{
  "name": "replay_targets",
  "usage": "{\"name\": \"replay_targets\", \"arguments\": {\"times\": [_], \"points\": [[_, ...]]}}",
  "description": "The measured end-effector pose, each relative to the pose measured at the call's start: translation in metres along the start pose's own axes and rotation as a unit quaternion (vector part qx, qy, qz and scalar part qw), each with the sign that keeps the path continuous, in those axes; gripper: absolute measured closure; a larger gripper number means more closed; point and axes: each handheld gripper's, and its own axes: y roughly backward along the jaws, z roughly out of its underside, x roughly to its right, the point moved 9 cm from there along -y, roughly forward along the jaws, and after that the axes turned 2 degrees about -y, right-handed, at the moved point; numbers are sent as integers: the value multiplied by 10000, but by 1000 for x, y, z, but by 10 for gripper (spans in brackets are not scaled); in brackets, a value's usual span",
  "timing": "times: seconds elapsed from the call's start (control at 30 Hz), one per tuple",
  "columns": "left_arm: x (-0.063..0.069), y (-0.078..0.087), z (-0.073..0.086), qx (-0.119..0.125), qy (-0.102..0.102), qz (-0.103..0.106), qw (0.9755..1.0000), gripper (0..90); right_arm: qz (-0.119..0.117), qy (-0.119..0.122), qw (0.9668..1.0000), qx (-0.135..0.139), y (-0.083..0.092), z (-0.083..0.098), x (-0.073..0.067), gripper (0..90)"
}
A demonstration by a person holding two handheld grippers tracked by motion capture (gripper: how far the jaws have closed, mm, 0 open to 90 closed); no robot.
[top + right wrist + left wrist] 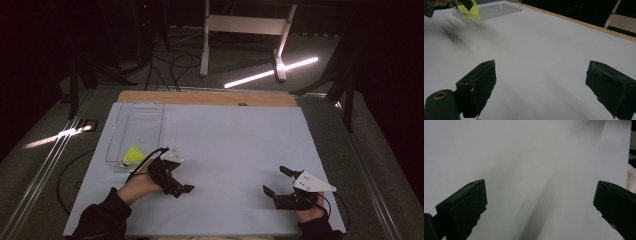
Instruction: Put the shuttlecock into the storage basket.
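On the pale counter (pixel 225 145), a clear plastic bin (pixel 137 131) sits toward the far left, with a yellow wedge-shaped object (pixel 133 156) lying in its near end. The left gripper (pixel 181 190) hovers just beside the bin's near corner, jaws spread wide and empty. The right gripper (pixel 276 181) rests well apart at the near right, jaws likewise spread with nothing between them.

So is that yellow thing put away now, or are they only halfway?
Looks done: the yellow piece lies inside the clear box. Nothing is in hand: the left gripper and the right gripper are both open over the bare white table. I see nothing else left to move.
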Motion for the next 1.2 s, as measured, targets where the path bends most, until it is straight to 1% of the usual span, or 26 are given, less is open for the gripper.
{"name": "replay_targets", "arguments": {"times": [0.13, 0.17, 0.2, 0.27, 0.3, 0.37, 0.4, 0.47, 0.5, 0.53, 0.57, 0.63, 0.7, 0.73, 0.8, 0.87, 0.97, 1.0, 1.03, 1.07, 1.1, 1.2], "points": [[3, 1, 13, -5, 42, -40, 10000, 0, -2, -3, 10000, -9, 0, 0, -1, 97], [3, 0, 17, -63, 57, -97, 9999, 0, -4, -15, 10000, -14, -1, 0, -1, 97], [3, 1, 20, -60, 42, -146, 9999, 0, -8, -9, 10000, -15, -1, 0, 0, 97], [5, 3, 25, -16, 106, -105, 9999, 0, -6, -9, 10000, -21, -1, 1, 0, 97], [5, 4, 28, -9, 95, -140, 9999, 0, -11, -1, 10000, -29, -1, 1, -1, 97], [5, 7, 31, 93, 127, -143, 9998, 0, -19, 14, 10000, -35, -1, 1, -1, 97], [6, 8, 32, 196, 144, -140, 9996, 0, -22, 9, 10000, -34, -1, 1, -1, 97], [5, 11, 35, 356, 133, -197, 9991, 0, -19, 13, 10000, -28, -1, 1, -1, 97], [5, 12, 37, 393, 137, -212, 9989, 0, -13, -3, 10000, -28, -1, 1, -1, 97], [4, 14, 39, 462, 182, -227, 9985, 0, -12, 3, 10000, -32, -1, 1, -1, 97], [3, 16, 40, 499, 195, -243, 9983, 0, -13, 18, 10000, -27, -1, 1, -1, 97], [2, 19, 45, 504, 299, -255, 9980, 0, -9, 12, 10000, -32, -1, 1, -1, 98], [-1, 20, 50, 491, 304, -378, 9976, 0, -6, 12, 10000, -35, -1, 1, -1, 97], [-1, 21, 52, 497, 332, -375, 9975, 0, -5, 12, 10000, -35, -1, 1, -1, 97], [-3, 24, 54, 688, 380, -420, 9960, 0, -3, 2, 10000, -35, -1, 1, -1, 98], [-4, 26, 56, 831, 449, -399, 9947, 0, 0, 13, 10000, -38, -1, 1, -1, 97], [-9, 28, 61, 912, 593, -610, 9922, 0, 2, 26, 10000, -38, -1, 1, -1, 97], [-12, 28, 64, 894, 630, -719, 9914, 0, 5, 28, 10000, -38, -1, 1, -1, 97], [-15, 29, 66, 916, 671, -854, 9899, 0, 4, 29, 10000, -40, -1, 1, -1, 98], [-16, 30, 67, 951, 732, -876, 9889, 0, 0, 25, 10000, -42, -1, 1, -1, 97], [-17, 30, 69, 965, 770, -861, 9886, 0, 2, 27, 10000, -43, -1, 1, -1, 98], [-17, 31, 74, 953, 743, -914, 9885, 0, -6, 22, 10000, -47, -1, 1, -1, 98]]}}
